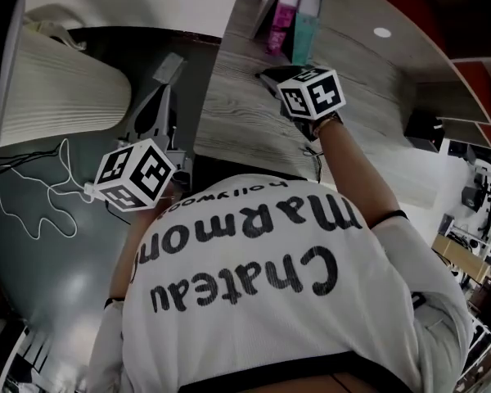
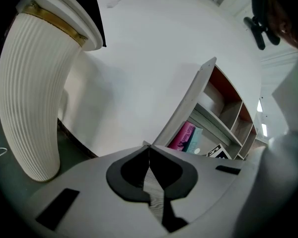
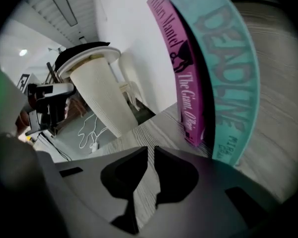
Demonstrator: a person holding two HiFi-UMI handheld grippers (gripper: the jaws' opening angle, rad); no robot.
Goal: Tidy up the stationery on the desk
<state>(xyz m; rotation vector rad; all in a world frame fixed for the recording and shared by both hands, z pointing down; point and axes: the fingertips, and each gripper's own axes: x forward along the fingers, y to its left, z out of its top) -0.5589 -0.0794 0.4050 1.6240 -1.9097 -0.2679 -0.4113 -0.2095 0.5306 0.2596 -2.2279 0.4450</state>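
The right gripper point(image 3: 150, 150) hangs over the desk point(image 1: 245, 113), tilted down toward the wood just in front of two books. Its fingers stand a narrow slit apart with nothing between them; only the desk's grain shows through the gap. The pink book point(image 3: 186, 83) and the teal book point(image 3: 228, 73) stand upright side by side near the desk's far left corner, spines toward this gripper, the pink one closer to the left edge. In the head view the books rise past the top of the picture, close to the shelf point(image 2: 223, 103) behind the desk. The left gripper point(image 2: 149, 148) is off the desk, beside its left edge near the near corner and over the grey floor point(image 1: 57, 268). Its fingertips meet and grip nothing, and a strip of wood grain shows in the hollow below the tips. A ribbed white column point(image 1: 57, 88) stands on the floor well to the left of the desk, with a white cable point(image 1: 41, 187) lying loose at its foot. The person's white printed shirt point(image 1: 295, 285) fills the bottom of the head view.
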